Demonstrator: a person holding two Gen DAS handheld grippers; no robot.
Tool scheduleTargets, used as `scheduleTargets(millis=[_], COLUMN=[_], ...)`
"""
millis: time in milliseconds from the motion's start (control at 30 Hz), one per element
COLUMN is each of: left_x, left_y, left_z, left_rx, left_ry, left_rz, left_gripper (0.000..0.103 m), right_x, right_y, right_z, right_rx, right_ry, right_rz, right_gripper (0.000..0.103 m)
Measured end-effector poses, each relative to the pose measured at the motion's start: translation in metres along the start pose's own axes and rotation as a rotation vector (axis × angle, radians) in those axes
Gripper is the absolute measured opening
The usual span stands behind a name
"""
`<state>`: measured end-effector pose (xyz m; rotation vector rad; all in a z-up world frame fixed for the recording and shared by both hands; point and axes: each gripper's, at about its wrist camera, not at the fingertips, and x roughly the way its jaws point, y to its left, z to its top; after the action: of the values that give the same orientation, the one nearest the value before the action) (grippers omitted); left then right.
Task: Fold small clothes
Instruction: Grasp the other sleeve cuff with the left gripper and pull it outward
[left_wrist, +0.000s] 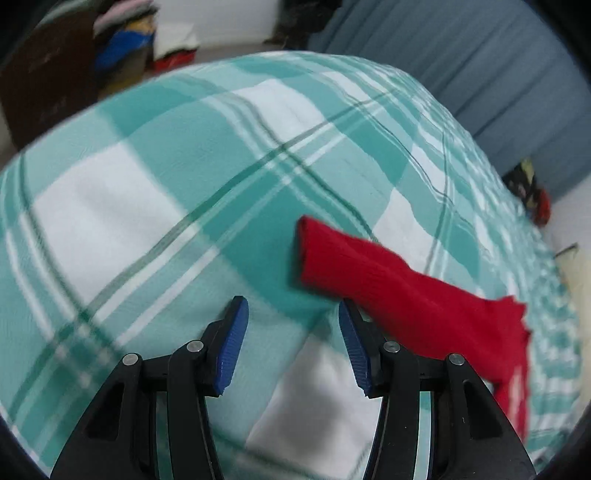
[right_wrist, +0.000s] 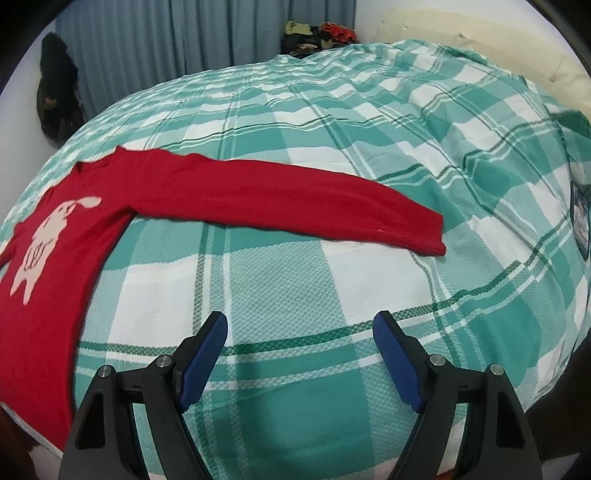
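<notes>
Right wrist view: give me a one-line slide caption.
Open right gripper above plaid bedspread, red sweater sleeve outstretched.

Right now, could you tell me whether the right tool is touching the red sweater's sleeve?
Apart. The right wrist view shows the open right tool over bare plaid bedspread, with the sleeve lying well beyond its tips.

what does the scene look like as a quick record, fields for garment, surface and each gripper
garment: red knit long-sleeved sweater with a pale animal motif, lying flat, both sleeves spread out
surface: green-and-white plaid bedspread
left gripper: open, empty, beside a sleeve cuff
right gripper: open, empty, short of the other sleeve
background: blue-grey curtain
fold progress: none visible
</notes>
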<state>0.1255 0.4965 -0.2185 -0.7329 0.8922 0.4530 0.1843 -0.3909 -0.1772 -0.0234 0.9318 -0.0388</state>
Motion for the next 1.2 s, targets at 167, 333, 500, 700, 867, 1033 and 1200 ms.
scheduleTargets(millis=[167,333,500,700,867,1033,1200], left_x=[0.023,0.025,0.002,-0.001,0.016,0.025,0.005], left_y=[-0.013,-0.034,-0.035,-0.019,-0.005,-0.025,-0.011], left_z=[0.022,0.032,0.041,0.036,0.022,0.014,0.01], left_rx=[-0.009,0.052,0.046,0.079,-0.006,0.029,0.026], left_ry=[-0.045,0.04,0.137,0.134,0.103,0.175,0.143], left_rz=[-0.008,-0.111,-0.023,0.102,-0.048,0.031,0.278], left_gripper=[0.022,0.003,0.003,0.032,0.066,0.003,0.003], right_x=[0.0,0.004,0.007,0.008,0.006,0.008,0.006], right_y=[0.009,0.011,0.011,0.007,0.009,0.008,0.006], right_z=[-0.002,-0.001,-0.002,-0.001,-0.003,-0.002,-0.001], right_rx=[-0.042,-0.045,-0.05,-0.026,-0.032,-0.024,-0.012], right_ry=[0.01,0.026,0.035,0.036,0.031,0.041,0.028], right_rz=[-0.02,-0.029,-0.028,-0.019,-0.02,-0.024,-0.024], right_gripper=[0.08,0.08,0.08,0.08,0.08,0.08,0.08])
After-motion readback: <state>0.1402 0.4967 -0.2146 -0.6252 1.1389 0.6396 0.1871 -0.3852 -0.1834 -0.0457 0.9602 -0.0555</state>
